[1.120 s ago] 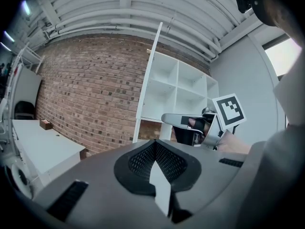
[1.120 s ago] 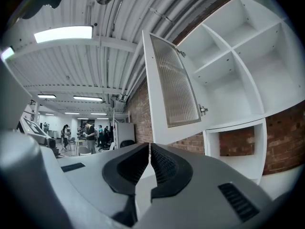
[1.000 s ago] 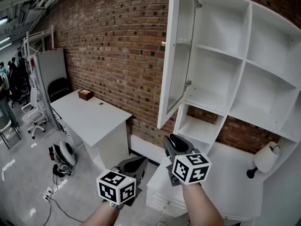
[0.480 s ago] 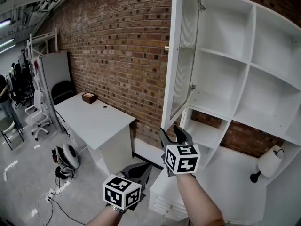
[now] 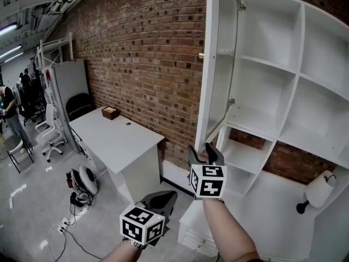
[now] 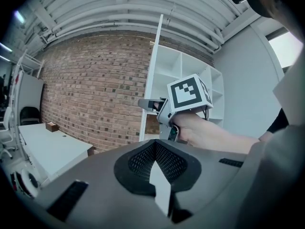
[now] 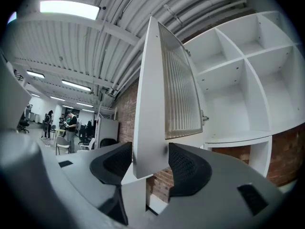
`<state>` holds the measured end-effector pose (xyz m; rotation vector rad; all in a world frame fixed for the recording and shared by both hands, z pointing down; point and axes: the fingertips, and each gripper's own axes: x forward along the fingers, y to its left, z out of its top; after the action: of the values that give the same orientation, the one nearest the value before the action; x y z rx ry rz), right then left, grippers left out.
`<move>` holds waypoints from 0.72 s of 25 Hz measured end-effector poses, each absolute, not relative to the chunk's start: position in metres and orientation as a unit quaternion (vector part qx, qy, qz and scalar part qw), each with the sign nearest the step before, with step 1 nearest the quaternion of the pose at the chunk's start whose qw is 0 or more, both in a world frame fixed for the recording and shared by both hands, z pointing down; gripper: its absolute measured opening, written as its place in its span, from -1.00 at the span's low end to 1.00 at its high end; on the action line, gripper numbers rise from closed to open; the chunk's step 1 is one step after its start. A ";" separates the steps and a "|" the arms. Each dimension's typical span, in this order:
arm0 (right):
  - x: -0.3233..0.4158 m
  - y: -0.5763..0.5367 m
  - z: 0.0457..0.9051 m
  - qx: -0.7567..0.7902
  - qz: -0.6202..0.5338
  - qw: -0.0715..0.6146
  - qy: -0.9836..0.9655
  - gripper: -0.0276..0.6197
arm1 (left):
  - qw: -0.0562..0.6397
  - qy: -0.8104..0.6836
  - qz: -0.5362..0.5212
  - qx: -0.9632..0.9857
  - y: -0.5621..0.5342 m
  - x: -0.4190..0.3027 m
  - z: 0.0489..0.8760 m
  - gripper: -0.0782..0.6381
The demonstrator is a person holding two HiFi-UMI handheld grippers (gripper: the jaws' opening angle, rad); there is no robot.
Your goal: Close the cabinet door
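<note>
The tall white cabinet door (image 5: 218,64) with a ribbed glass panel stands open, edge-on to me, hinged to the white shelf cabinet (image 5: 272,91). My right gripper (image 5: 206,149) is raised level at the door's lower corner. In the right gripper view the door frame (image 7: 152,104) stands between the two black pads (image 7: 188,168), and the jaws of the right gripper (image 7: 150,163) are opening around it with a thin gap on each side. My left gripper (image 5: 163,196) hangs low and to the left, away from the door, its jaws together on nothing (image 6: 156,149).
A brick wall (image 5: 147,59) runs behind the door. A white desk (image 5: 117,135) with a small brown box (image 5: 110,112) stands to the left, a cable reel (image 5: 86,179) on the floor beside it. A white lamp (image 5: 319,190) sits on the lower counter at right. People and chairs are far left.
My right gripper has risen and moved forward to the door's lower corner, and its jaws have spread from nearly together to wide. The left gripper has hardly moved.
</note>
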<state>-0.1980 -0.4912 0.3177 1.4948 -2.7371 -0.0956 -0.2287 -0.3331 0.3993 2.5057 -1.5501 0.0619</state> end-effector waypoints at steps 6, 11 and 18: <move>-0.195 -0.492 0.319 0.484 -0.017 0.000 -0.875 -0.16 | 0.099 -0.519 0.025 0.849 -0.336 -0.229 0.401 -0.79; -0.191 -0.488 0.321 0.485 -0.016 0.002 -0.874 -0.16 | 0.098 -0.509 0.021 0.855 -0.338 -0.224 0.400 -0.79; -0.165 -0.482 0.319 0.493 -0.017 -0.001 -0.870 -0.16 | 0.096 -0.488 0.020 0.867 -0.341 -0.199 0.397 -0.79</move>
<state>-0.1653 -0.4817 0.3185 1.5487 -2.7352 -0.0520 -0.1992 -0.3413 0.3972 2.5708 -1.4462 0.0592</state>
